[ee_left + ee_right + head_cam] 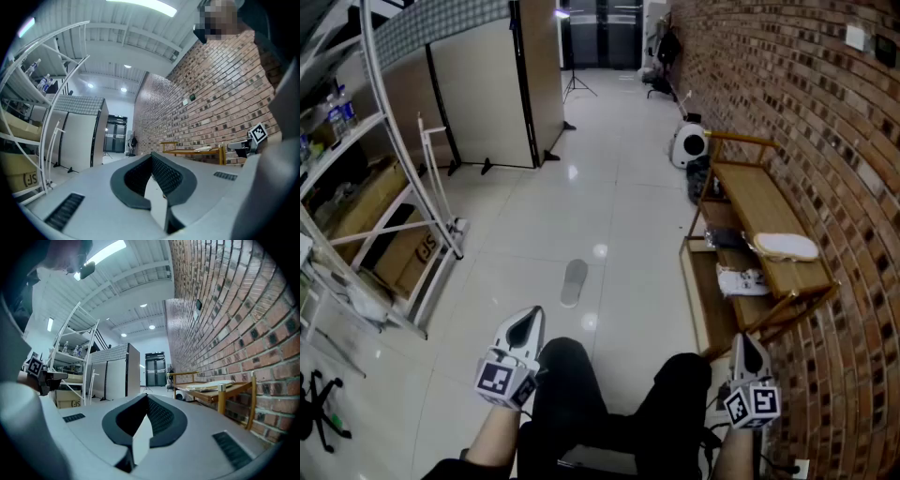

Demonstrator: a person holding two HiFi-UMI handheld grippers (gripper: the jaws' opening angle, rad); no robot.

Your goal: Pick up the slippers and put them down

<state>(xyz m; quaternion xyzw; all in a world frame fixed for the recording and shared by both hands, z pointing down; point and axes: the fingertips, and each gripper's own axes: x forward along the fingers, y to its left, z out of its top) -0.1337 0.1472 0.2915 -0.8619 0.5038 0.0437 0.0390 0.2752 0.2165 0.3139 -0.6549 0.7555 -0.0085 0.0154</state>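
Holding both tools low and level, neither has anything between its jaws: the left hand-held gripper (525,326) and the right hand-held gripper (748,343) are each closed, pad against pad. A white slipper (785,247) lies on the top shelf of the wooden rack (741,202), ahead of the right hand-held gripper and slightly to its right, its long axis running crosswise to the jaws. That hand is clearly nearer. What looks like a grey slipper (574,281) lies on the floor (609,187) ahead of the left hand-held gripper, lengthwise away from it.
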